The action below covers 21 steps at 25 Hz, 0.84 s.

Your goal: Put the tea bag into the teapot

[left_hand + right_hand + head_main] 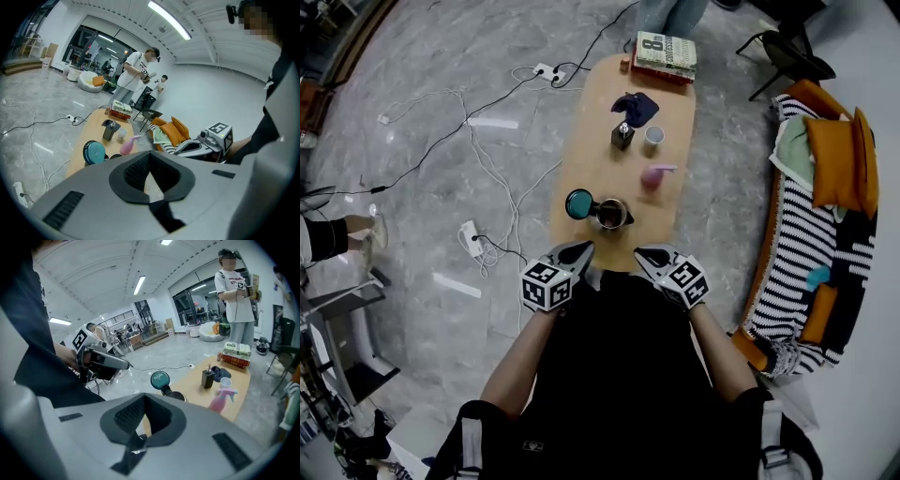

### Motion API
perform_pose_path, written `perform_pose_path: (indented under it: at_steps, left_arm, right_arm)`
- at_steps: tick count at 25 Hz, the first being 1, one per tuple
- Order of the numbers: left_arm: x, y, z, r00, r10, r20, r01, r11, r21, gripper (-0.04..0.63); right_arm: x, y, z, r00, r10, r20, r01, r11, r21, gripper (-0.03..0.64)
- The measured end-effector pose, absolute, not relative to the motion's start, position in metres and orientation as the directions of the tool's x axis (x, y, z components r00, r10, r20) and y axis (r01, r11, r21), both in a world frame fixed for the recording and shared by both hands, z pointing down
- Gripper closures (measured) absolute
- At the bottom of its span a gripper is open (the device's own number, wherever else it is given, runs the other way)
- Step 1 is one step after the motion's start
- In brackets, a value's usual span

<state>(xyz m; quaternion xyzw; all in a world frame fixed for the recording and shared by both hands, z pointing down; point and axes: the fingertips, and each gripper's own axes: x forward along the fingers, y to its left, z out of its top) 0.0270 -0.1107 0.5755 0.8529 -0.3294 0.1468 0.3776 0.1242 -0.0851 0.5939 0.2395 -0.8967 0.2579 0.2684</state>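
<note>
The steel teapot (610, 214) stands uncovered near the front of the wooden table (591, 94), with its teal lid (578, 203) beside it on the left. A black holder (622, 136) farther back has something small sticking out of it; I cannot make out a tea bag. My left gripper (579, 250) and right gripper (644, 254) hover side by side at the table's near edge, just short of the teapot, both shut and empty. The lid (95, 152) shows in the left gripper view. The teapot (174, 395) and lid (160, 378) show in the right gripper view.
A pink spray bottle (654, 175), a white cup (653, 136), a dark cloth (636, 106) and stacked books (666, 54) share the table. A striped sofa with orange cushions (830, 159) stands to the right. Cables and power strips (473, 239) lie on the floor at left. A person (233, 291) stands beyond the table.
</note>
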Motion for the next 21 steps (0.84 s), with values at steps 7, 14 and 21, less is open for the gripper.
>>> perform_pose_path:
  at_steps: [7,14,21]
  left_arm:
    - [0.0249,-0.1119,0.5737,0.737,-0.457,0.499,-0.676,-0.496,0.545,0.584]
    - [0.0240,-0.1115,0.5744,0.737,-0.454,0.501,-0.676,-0.492,0.549,0.584]
    - [0.0283,-0.1094,0.5750,0.742,-0.450,0.498,-0.671,-0.498,0.549,0.584]
  right_arm:
    - [0.1207,-0.0906,0.5923,-0.741,-0.292,0.604,-0.564,0.759,-0.325,0.612]
    - [0.1209,-0.0908,0.5933,-0.737,-0.293,0.609,-0.566,0.759,-0.320,0.612]
    - [0.1217,-0.0902,0.5942,-0.736,-0.296,0.608,-0.568,0.759,-0.318,0.612]
